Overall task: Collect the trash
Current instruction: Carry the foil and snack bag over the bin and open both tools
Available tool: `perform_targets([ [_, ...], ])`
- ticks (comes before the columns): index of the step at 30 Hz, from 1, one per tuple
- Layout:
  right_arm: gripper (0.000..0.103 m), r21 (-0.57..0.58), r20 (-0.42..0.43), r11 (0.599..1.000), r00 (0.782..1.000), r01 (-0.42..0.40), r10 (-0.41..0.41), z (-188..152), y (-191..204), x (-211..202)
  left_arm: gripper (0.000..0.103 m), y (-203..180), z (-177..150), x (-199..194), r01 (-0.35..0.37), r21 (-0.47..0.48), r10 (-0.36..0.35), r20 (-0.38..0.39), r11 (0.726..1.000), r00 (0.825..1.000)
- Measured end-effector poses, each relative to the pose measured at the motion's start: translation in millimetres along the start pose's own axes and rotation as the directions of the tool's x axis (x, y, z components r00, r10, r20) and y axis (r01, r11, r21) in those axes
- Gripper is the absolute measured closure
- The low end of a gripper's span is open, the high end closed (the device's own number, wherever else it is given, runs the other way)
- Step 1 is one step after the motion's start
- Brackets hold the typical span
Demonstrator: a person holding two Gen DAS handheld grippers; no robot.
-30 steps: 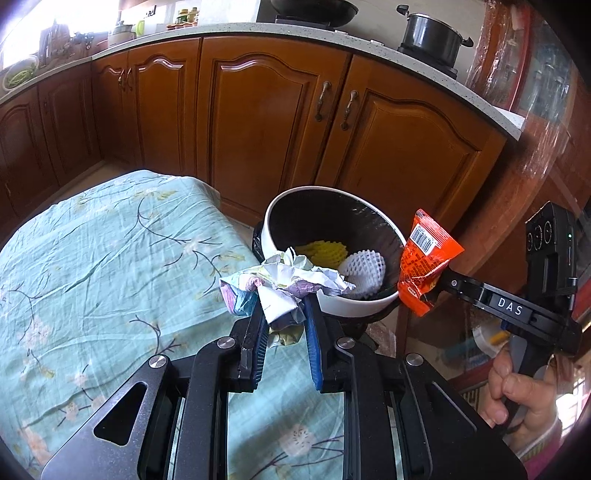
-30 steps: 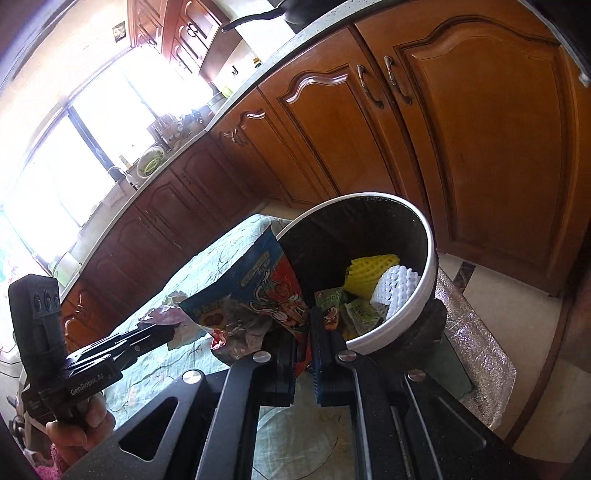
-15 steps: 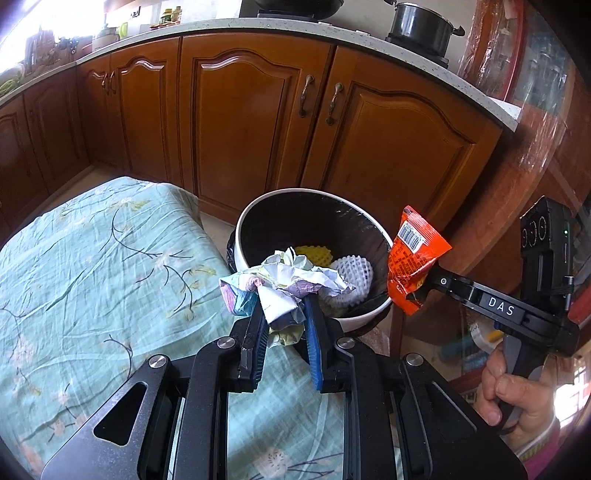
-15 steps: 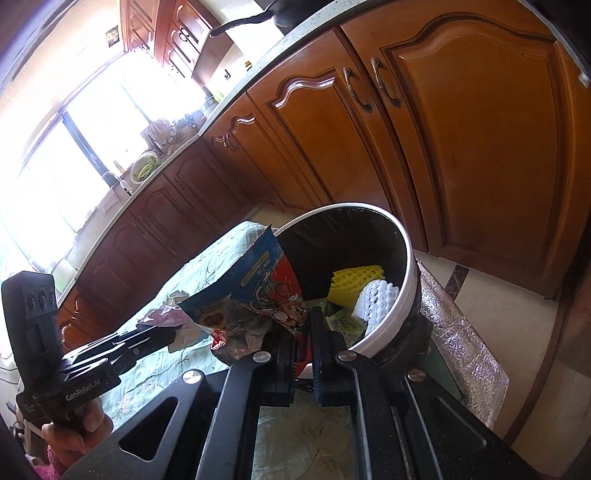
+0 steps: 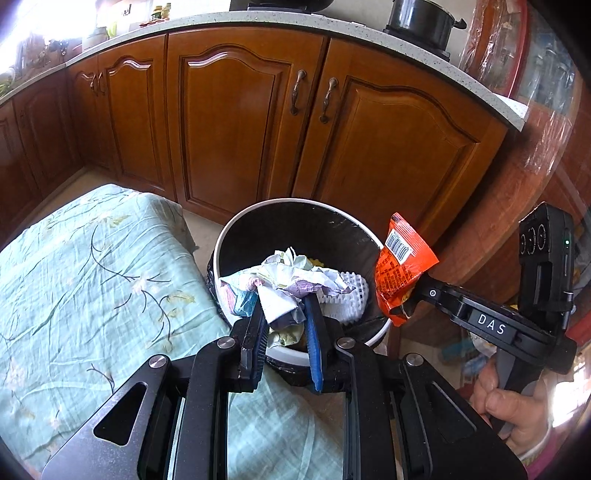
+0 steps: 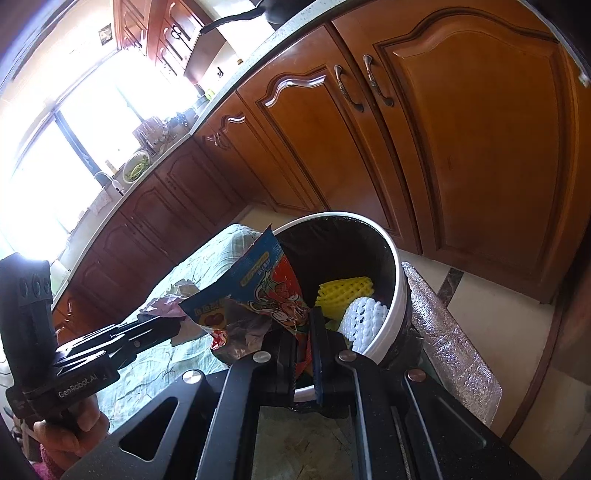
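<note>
My left gripper (image 5: pixel 283 308) is shut on a crumpled wad of paper (image 5: pixel 286 280) and holds it over the near rim of a white trash bin (image 5: pixel 255 218) with a black liner. My right gripper (image 6: pixel 306 325) is shut on an orange and blue snack wrapper (image 6: pixel 258 291), held at the bin's (image 6: pixel 397 266) near left edge; the wrapper also shows in the left wrist view (image 5: pixel 400 266), at the bin's right rim. Yellow foam netting (image 6: pixel 345 291) and white foam netting (image 6: pixel 365 317) lie inside the bin.
A table with a pale green floral cloth (image 5: pixel 81 280) lies left of the bin. Brown wooden cabinets (image 5: pixel 240 110) under a speckled counter stand behind it, with a black pot (image 5: pixel 421 18) on top. A silver foil mat (image 6: pixel 450 332) lies on the floor right of the bin.
Both grippers have moved toward the bin with their trash still held. The paper wad now hangs over the bin's opening, and the wrapper sits closer to the rim.
</note>
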State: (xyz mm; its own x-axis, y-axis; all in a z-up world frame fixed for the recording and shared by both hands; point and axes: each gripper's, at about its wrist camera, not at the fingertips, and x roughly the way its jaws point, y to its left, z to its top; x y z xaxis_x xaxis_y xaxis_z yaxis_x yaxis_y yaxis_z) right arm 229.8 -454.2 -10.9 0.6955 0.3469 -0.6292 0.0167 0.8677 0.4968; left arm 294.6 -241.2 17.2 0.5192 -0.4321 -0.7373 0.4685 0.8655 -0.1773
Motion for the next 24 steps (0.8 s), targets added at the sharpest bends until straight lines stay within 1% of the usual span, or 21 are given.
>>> perform_targets([
  [7,0.096,-0.017,-0.021,0.999,0.999,0.032,-0.032,10,-2,7,0.086,-9,8,15,-0.016,0.03,0.017,-0.022,0.999,1.0],
  [15,0.095,-0.037,-0.055,0.997,0.996,0.074,-0.076,21,-6,18,0.086,-10,12,34,-0.024,0.028,0.026,-0.062,0.999,0.998],
  [24,0.094,-0.056,-0.085,0.994,0.991,0.097,-0.102,24,-9,28,0.085,-12,22,54,-0.032,0.028,0.035,-0.091,0.999,0.995],
])
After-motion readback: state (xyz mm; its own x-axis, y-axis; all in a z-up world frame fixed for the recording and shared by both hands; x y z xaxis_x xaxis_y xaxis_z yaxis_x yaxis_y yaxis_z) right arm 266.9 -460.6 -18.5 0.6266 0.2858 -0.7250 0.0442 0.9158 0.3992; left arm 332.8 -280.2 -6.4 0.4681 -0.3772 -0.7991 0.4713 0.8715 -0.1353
